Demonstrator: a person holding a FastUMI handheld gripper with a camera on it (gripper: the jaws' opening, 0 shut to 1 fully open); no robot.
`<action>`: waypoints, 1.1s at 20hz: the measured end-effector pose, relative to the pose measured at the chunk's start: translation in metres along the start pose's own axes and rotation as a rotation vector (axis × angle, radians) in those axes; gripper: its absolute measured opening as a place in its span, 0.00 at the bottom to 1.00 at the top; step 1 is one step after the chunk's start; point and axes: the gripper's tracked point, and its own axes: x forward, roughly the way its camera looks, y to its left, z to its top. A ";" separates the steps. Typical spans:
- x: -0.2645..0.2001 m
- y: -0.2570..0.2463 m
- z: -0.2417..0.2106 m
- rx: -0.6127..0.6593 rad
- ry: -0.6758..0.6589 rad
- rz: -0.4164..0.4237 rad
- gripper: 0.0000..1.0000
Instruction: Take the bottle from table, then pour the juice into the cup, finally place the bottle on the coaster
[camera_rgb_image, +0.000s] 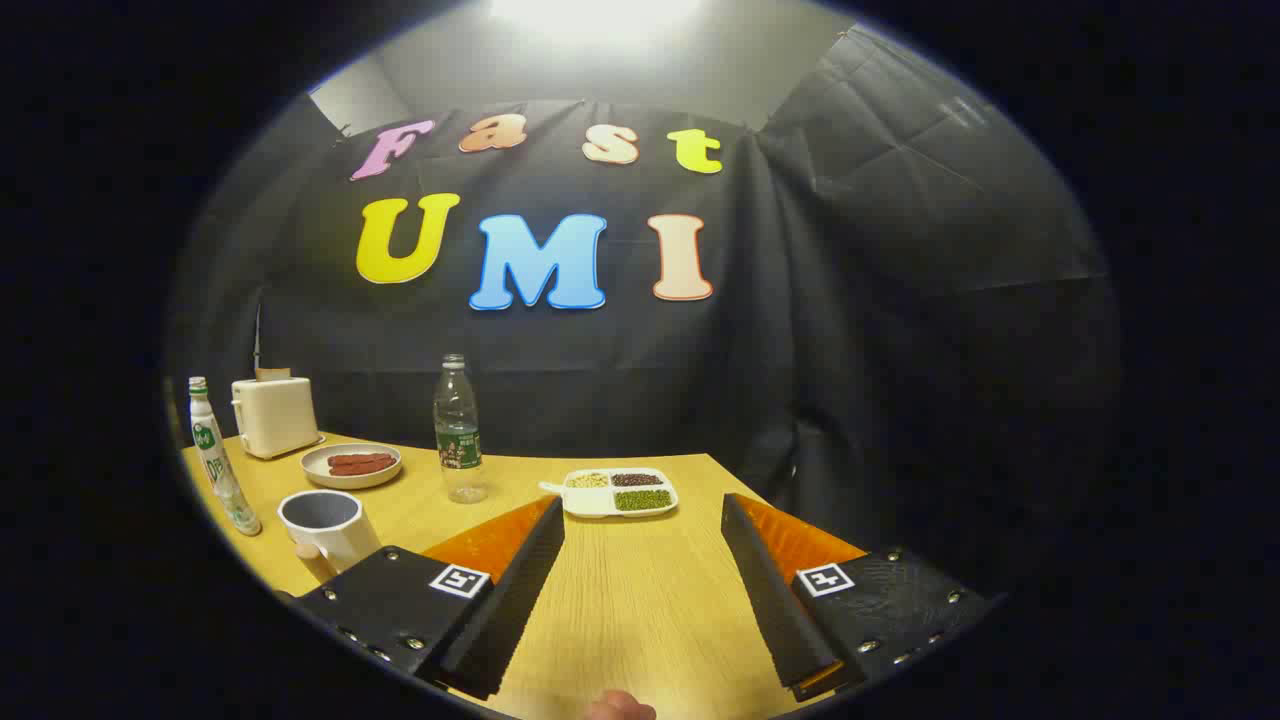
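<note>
A clear plastic bottle (460, 430) with a dark green label stands upright on the wooden table (620, 600), beyond my left finger and without a cap that I can make out. A slimmer bottle (215, 455) with a white and green label stands at the table's left edge. The white cup (325, 525) sits between the two bottles, just left of my left finger and close to it. My gripper (641, 520) is open above the table, with only bare wood between its fingers.
A divided white tray (612, 492) of beans lies just ahead of the fingertips. A plate of sausages (352, 465) and a cream toaster (272, 415) sit at the back left. The table's right edge runs close behind my right finger.
</note>
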 end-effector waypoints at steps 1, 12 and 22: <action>-0.008 0.010 0.008 -0.003 -0.014 -0.011 0.96; -0.090 0.166 0.033 -0.015 -0.041 0.147 0.96; -0.128 0.290 0.008 -0.050 -0.027 0.425 0.96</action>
